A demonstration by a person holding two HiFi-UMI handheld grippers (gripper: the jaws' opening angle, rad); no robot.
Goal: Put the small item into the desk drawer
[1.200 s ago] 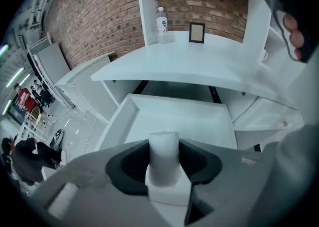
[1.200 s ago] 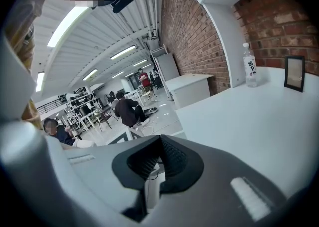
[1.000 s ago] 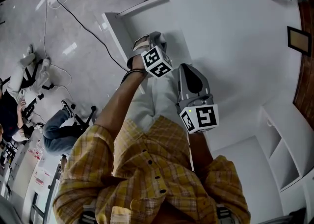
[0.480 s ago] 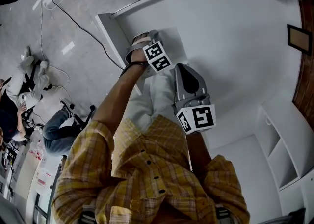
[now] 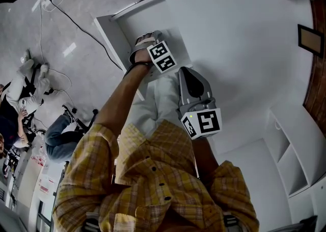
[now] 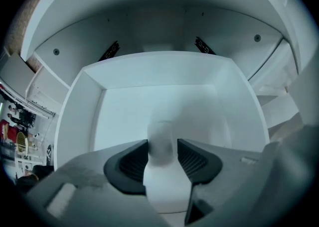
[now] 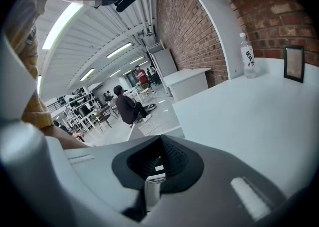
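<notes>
**L gripper clenched on small white item, over the open drawer**
Item: smooth matte white, rounded top, wider twd base; blurred, exact kind unclear. Prob. light, rigid plastic, maybe slick. Ribbed black pads across its narrow waist look the right hold. Drawer: white laminate, flat walls, boxy, pulled out below desk front edge; item hangs inside its near rim. R gripper pinched closed, nothing in it, above smooth white desk top.
</notes>
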